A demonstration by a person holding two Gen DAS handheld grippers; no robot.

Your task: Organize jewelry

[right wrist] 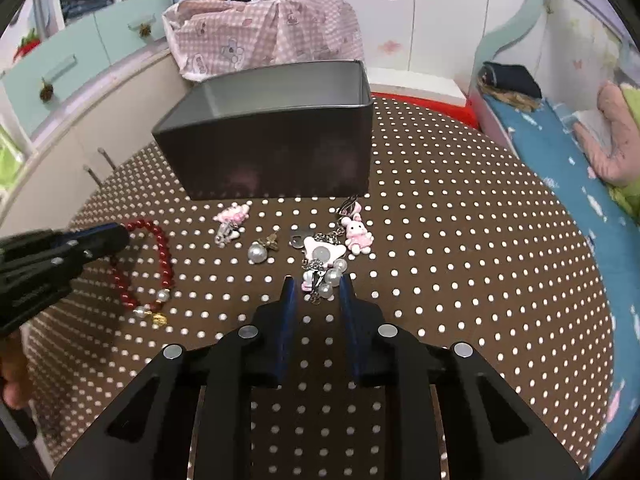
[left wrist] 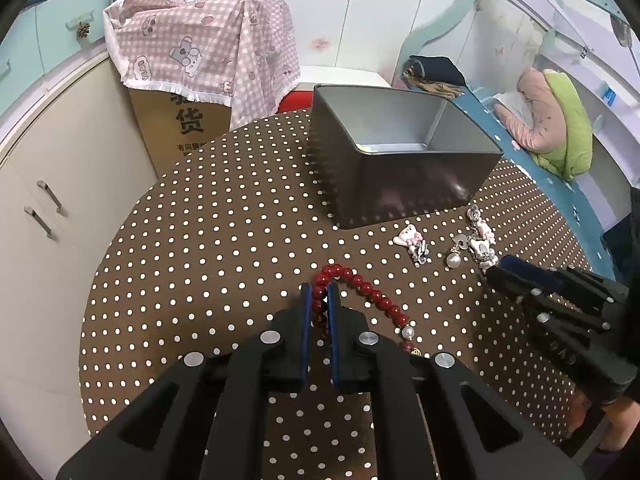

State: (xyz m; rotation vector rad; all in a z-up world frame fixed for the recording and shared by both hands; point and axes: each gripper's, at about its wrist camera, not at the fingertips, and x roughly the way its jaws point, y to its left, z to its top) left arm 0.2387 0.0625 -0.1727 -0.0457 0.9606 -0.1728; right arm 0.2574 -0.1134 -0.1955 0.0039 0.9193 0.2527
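In the left wrist view the left tool (left wrist: 320, 292) sits at lower centre with its two blue-lined fingers close together around one end of the red bead bracelet (left wrist: 362, 286); beads show in the narrow slot between them, so the tool is clamped on the bracelet. The rest of the strand curves away to the right across the polka-dot desk (left wrist: 224, 240), ending in a white pearl and a small gold charm.

The dark metal box (left wrist: 400, 184) stands open in the upper middle of that frame (its grey inside shows only a small pale patch at the bottom). In front of it, toward the right, lie a pink cat charm (left wrist: 408, 236) and a pearl earring (left wrist: 454, 260).

In the right wrist view the right tool (right wrist: 318, 284) is at lower centre with its fingers apart, their tips on either side of the near end of a chain of pearls and charms (right wrist: 324, 264). A pink bunny charm (right wrist: 359, 235) lies just beyond it, right of centre. The bracelet lies at the left of this frame, one end in the left tool.
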